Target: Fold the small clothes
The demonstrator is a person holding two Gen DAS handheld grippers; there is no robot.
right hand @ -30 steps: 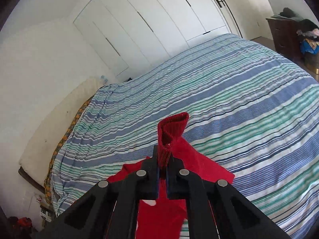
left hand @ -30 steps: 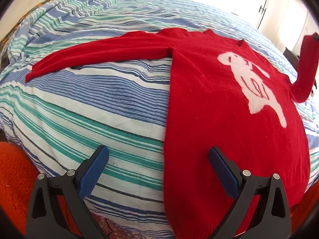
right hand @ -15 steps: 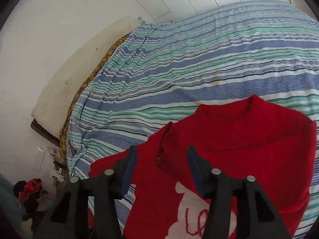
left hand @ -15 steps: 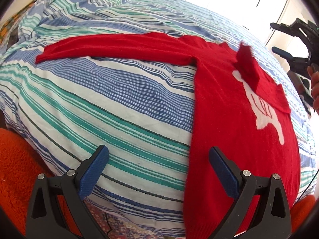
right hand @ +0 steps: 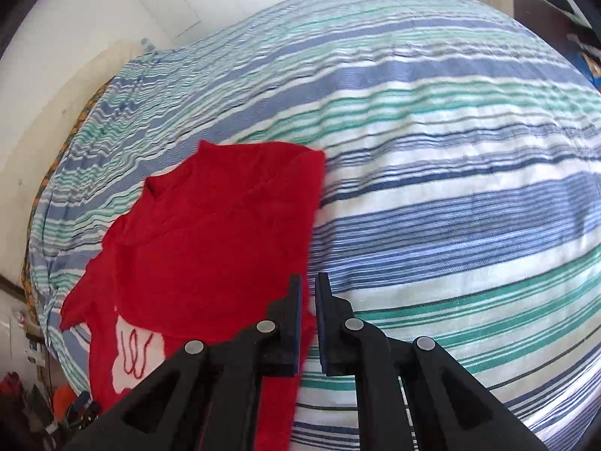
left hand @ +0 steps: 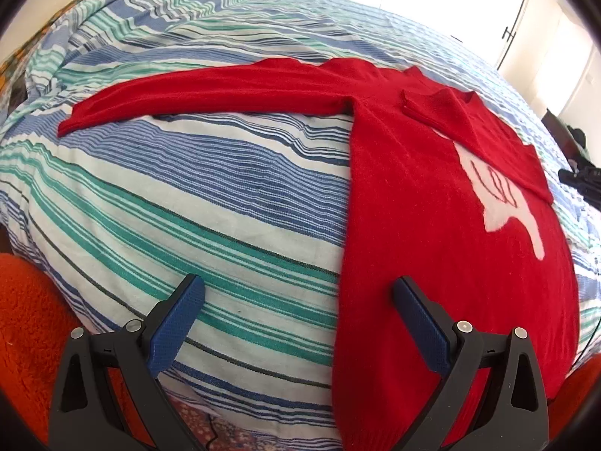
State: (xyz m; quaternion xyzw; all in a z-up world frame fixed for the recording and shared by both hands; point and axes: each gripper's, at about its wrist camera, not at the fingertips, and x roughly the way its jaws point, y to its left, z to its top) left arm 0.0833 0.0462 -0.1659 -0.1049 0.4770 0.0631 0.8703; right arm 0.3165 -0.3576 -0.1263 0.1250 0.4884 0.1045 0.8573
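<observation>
The right gripper [right hand: 308, 323] has dropped the right sleeve [left hand: 473, 131] folded across the red sweater [left hand: 432, 244]; its empty jaws are closing. The left gripper [left hand: 298, 323] hangs wide open, so the long left sleeve [left hand: 210, 94] comes next.

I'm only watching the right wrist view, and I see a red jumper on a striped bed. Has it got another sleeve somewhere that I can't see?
Observer: Yes. The left wrist view shows one long sleeve stretched out flat across the striped bedcover, pointing away from the red jumper.
Operator: And the other gripper, is it holding anything?
Observer: No. The left gripper is wide open and empty, above the bedcover where it meets the jumper's side edge.
Operator: Is there anything besides the bed down there?
Observer: Yes, some fluffy orange fabric shows at the bed's near edge.
</observation>
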